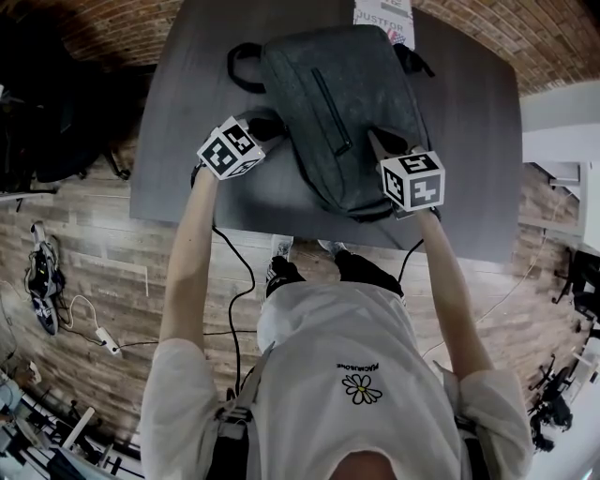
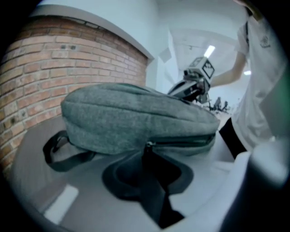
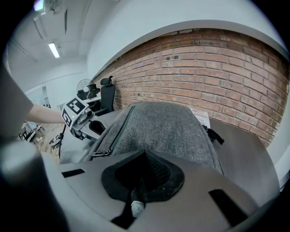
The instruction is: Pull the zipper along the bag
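A dark grey table (image 1: 187, 178) stands on a wood-plank floor (image 1: 84, 244) in front of a brick wall (image 3: 217, 77). A grey fabric backpack (image 1: 347, 103) lies flat on it with the front panel up. Its black carry handle (image 1: 239, 70) points to the far left, and its bottom end is towards the person, close to the table's near edge.

The left gripper (image 2: 147, 152) reaches in at the backpack's left side, just off the side wall. Its jaws are drawn together, and their tips are pinched on the zipper pull (image 2: 147, 145). The main zipper (image 2: 181, 141) runs away from that pull along the side seam, a dark line under the bulge of the panel.

The right gripper (image 3: 144, 156) sits at the near right corner of the backpack, well apart from the left one. Its jaws are fully closed and their tips are against the grey fabric. I cannot tell whether a fold is pinched between them. Each gripper carries its marker cube, the left cube (image 1: 230, 150) beside the bag and the right cube (image 1: 412, 180) over its near end.

A second, shorter pocket zipper (image 1: 330, 108) runs down the front panel, with its pull at the near end. A printed sheet (image 1: 384, 19) lies beyond the backpack's far end, partly under it.
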Motion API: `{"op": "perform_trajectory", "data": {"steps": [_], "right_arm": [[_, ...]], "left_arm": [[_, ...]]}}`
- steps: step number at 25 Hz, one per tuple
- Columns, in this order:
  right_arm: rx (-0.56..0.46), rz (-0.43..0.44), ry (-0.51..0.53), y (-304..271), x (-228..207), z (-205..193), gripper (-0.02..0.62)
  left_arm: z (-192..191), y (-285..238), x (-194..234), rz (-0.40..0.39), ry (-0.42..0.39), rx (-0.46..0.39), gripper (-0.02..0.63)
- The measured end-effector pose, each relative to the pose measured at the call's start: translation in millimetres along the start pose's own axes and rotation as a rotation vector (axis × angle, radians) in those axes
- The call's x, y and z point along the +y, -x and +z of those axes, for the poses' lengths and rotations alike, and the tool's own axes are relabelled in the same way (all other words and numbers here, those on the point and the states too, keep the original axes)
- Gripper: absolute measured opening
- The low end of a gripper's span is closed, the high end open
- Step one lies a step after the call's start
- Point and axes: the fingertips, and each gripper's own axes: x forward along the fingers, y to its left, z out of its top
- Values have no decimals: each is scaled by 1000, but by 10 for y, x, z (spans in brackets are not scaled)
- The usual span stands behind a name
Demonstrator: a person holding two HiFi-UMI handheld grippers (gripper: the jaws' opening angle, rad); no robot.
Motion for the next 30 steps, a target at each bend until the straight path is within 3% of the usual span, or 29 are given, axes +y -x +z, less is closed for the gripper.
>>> {"op": "perform_trajectory", "data": {"steps": [2, 5, 13, 21, 30], "right_arm": [[0, 4, -2, 3, -7, -2, 0], [-1, 5, -4, -2, -15, -5, 0], [-12, 9, -4, -4, -2, -9, 0], [-32, 3, 10, -7, 2, 6, 0], [-43, 7, 6, -12, -1, -1, 0]], "left_arm": [[-5, -11, -17, 16, -70, 30, 46], [15, -11, -28, 31, -95, 32, 40], [-23, 127, -67, 62, 16, -22, 41], [-25, 143, -56, 94, 38, -18, 41], [-48, 204, -138, 118, 104, -78, 8]]}}
